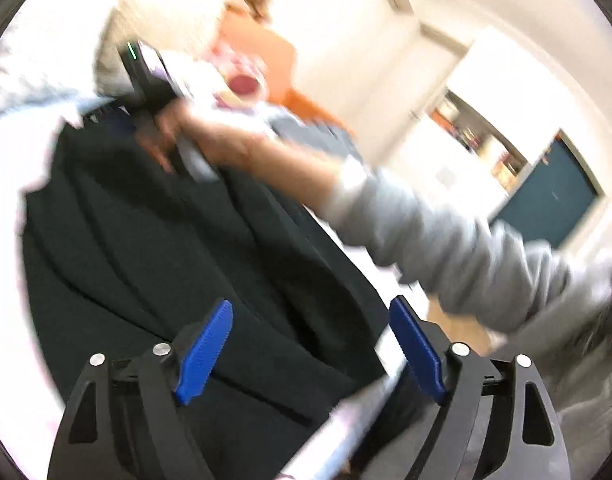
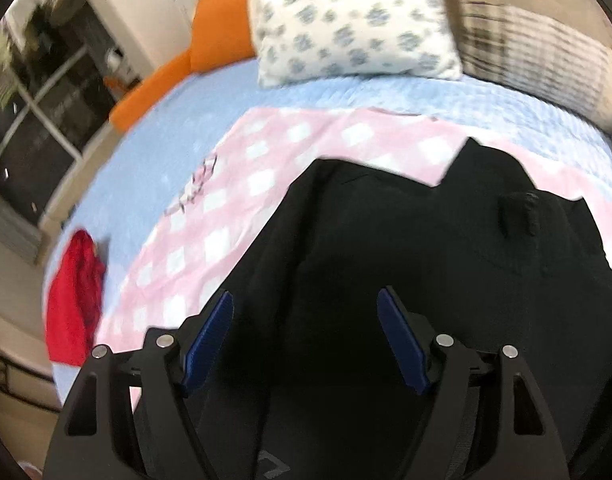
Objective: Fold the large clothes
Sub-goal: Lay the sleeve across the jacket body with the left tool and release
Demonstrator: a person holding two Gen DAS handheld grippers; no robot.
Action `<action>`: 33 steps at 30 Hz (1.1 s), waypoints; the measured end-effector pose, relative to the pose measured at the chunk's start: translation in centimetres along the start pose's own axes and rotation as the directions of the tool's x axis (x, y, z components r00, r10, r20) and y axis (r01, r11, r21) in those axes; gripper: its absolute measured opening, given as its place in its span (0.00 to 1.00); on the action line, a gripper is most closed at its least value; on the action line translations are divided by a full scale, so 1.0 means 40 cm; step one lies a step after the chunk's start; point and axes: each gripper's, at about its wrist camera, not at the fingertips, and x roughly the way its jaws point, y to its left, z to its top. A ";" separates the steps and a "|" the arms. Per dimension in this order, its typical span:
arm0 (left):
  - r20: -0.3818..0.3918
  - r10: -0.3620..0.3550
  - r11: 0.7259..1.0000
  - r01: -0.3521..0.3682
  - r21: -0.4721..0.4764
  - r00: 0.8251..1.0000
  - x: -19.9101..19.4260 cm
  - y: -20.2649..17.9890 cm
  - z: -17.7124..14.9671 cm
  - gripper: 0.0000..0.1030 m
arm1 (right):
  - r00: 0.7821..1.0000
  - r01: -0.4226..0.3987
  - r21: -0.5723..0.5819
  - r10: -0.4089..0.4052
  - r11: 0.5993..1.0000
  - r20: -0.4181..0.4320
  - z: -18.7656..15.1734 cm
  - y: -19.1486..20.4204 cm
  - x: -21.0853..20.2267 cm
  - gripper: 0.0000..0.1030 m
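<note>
Garment: black garment (image 2: 385,240) lies on pink checked blanket (image 2: 234,184), spreading toward 12 o'clock.
Left gripper (image 1: 309,320): blue pads spread, nothing pinched.
Right gripper (image 2: 306,312): spread above the cloth, gripping nothing.

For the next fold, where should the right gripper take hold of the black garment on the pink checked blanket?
Probably the pointed far corner of the black garment, approached from the near side: it lies flat and free against the pink checked blanket, easy for open jaws to pinch.
</note>
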 end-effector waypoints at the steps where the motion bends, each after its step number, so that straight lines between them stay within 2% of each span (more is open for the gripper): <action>1: 0.015 0.046 0.999 -0.046 -0.010 0.999 -0.017 0.015 0.008 0.81 | 1.000 0.019 -0.021 -0.019 1.000 -0.021 -0.003 0.014 0.017 0.68; 3: 0.032 0.126 0.991 -0.125 -0.043 0.991 -0.030 0.053 0.021 0.81 | 0.996 0.059 -0.076 -0.064 0.995 -0.061 -0.014 0.039 0.052 0.67; 4: 0.033 0.138 0.989 -0.135 -0.062 0.990 -0.026 0.072 0.018 0.81 | 0.993 0.085 -0.102 -0.093 0.991 -0.076 -0.021 0.047 0.065 0.60; 7: 0.007 0.200 0.971 -0.198 -0.132 0.980 -0.020 0.156 0.015 0.81 | 0.983 0.164 -0.110 -0.172 0.980 -0.067 -0.039 0.030 0.059 0.57; 8: -0.014 0.244 0.957 -0.243 -0.157 0.970 -0.003 0.192 0.010 0.81 | 0.978 0.192 -0.104 -0.199 0.976 -0.058 -0.044 0.018 0.048 0.57; 10: -0.053 0.300 0.935 -0.305 -0.183 0.952 0.028 0.243 0.005 0.81 | 0.950 0.305 -0.119 -0.310 0.945 -0.024 -0.065 -0.020 0.002 0.57; 11: -0.067 0.305 0.930 -0.312 -0.194 0.950 0.042 0.262 0.008 0.81 | 0.943 0.328 -0.119 -0.332 0.937 -0.011 -0.082 -0.034 -0.027 0.57; 13: -0.112 0.292 0.923 -0.311 -0.226 0.950 0.091 0.299 -0.010 0.79 | 0.945 0.323 -0.129 -0.326 0.938 -0.001 -0.124 -0.042 -0.078 0.58; 14: -0.121 0.270 0.926 -0.292 -0.240 0.955 0.105 0.312 -0.020 0.79 | 0.945 0.323 -0.129 -0.326 0.938 -0.001 -0.124 -0.042 -0.078 0.58; 15: -0.129 0.251 0.929 -0.276 -0.248 0.959 0.122 0.318 -0.027 0.79 | 0.963 0.266 -0.182 -0.269 0.947 0.012 -0.204 -0.012 -0.159 0.58; 17: -0.142 0.248 0.927 -0.278 -0.252 0.958 0.146 0.328 -0.044 0.79 | 0.976 0.216 -0.226 -0.215 0.950 0.030 -0.303 0.040 -0.244 0.58; 18: -0.138 0.245 0.927 -0.274 -0.255 0.960 0.158 0.332 -0.047 0.79 | 0.976 0.216 -0.226 -0.215 0.950 0.030 -0.303 0.040 -0.244 0.59; 21: -0.126 0.221 0.924 -0.249 -0.291 0.967 0.178 0.340 -0.048 0.79 | 0.990 0.140 -0.278 -0.127 0.950 0.066 -0.485 0.152 -0.363 0.61; 24: -0.119 0.190 0.926 -0.218 -0.308 0.975 0.187 0.327 -0.055 0.78 | 0.983 0.175 -0.380 -0.138 0.908 0.123 -0.677 0.292 -0.430 0.61; 26: -0.135 0.207 0.916 -0.240 -0.322 0.969 0.202 0.332 -0.057 0.78 | 0.988 0.140 -0.394 -0.104 0.908 0.110 -0.757 0.358 -0.439 0.61; 28: -0.149 0.221 0.904 -0.259 -0.339 0.964 0.203 0.314 -0.059 0.78 | 0.986 0.151 -0.413 -0.109 0.898 0.123 -0.822 0.420 -0.436 0.61; 30: -0.166 0.237 0.892 -0.282 -0.353 0.957 0.210 0.313 -0.061 0.78 | 0.980 0.195 -0.443 -0.155 0.875 0.126 -0.858 0.472 -0.402 0.61; 33: -0.173 0.266 0.884 -0.311 -0.349 0.948 0.202 0.290 -0.065 0.78 | 0.966 0.258 -0.457 -0.237 0.851 0.104 -0.867 0.490 -0.334 0.59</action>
